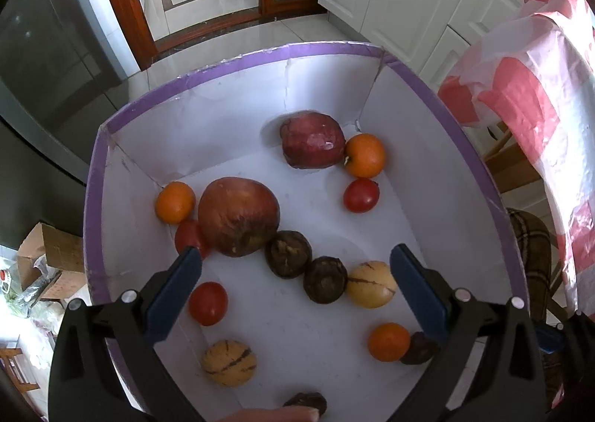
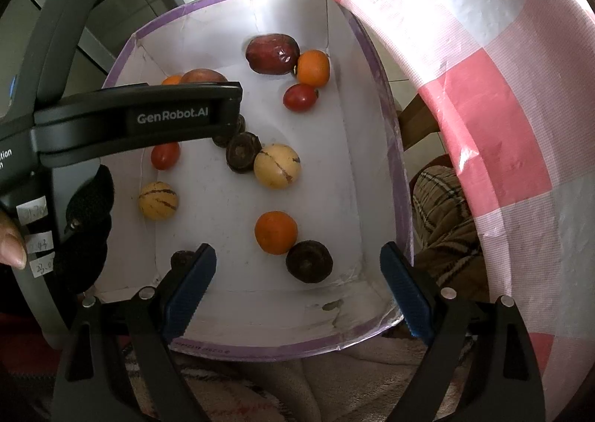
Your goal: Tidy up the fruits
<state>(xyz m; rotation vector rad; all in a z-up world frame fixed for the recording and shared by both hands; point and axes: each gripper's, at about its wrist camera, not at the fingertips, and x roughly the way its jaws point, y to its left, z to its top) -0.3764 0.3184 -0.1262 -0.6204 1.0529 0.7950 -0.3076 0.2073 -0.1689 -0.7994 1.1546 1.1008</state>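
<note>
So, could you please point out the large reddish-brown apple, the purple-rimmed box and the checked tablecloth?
Large reddish-brown apple (image 1: 238, 215), left wrist view, middle of its skin.
Purple-rimmed box (image 2: 403, 199), right wrist view, right rim.
Checked tablecloth (image 2: 494, 87), right wrist view, a pink square.

From my right wrist view, the left gripper's body (image 2: 137, 117) covers most of the big apple (image 2: 202, 76) and orange (image 2: 171, 80) at the box's (image 2: 386, 117) left wall.

Both wrist views close above, angled down into the shared purple-rimmed box (image 1: 238, 57) (image 2: 403, 176) of fruit.
</note>
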